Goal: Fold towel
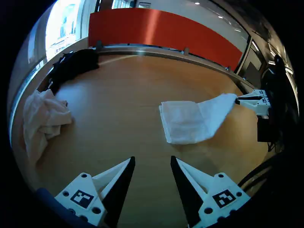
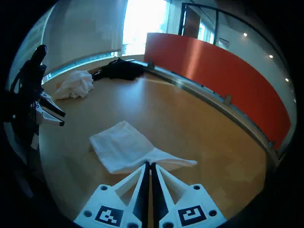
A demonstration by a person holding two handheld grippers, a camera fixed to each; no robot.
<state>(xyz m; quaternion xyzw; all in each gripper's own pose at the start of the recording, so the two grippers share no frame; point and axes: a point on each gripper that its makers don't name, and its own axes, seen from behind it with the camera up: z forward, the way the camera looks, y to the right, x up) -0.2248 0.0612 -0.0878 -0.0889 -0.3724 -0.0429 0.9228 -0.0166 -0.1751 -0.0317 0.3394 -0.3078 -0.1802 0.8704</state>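
Right gripper [image 2: 149, 165] pinches one corner of towel [image 2: 119, 148], corner held up off table [image 2: 182, 114]. Left gripper [image 1: 152, 159] spread, empty, over table, near side of towel.

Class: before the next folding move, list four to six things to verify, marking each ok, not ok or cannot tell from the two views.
1. Right gripper pinches a corner of the towel: ok, the fingers are shut on it.
2. Held corner is raised off the table: ok.
3. Left gripper is open and free: ok.
4. Left gripper holds a second corner: not ok, it is apart from the towel.
5. Room around the towel: ok, the white cloth and dark cloth lie far off.
6. Folded layers have matching edges: cannot tell.
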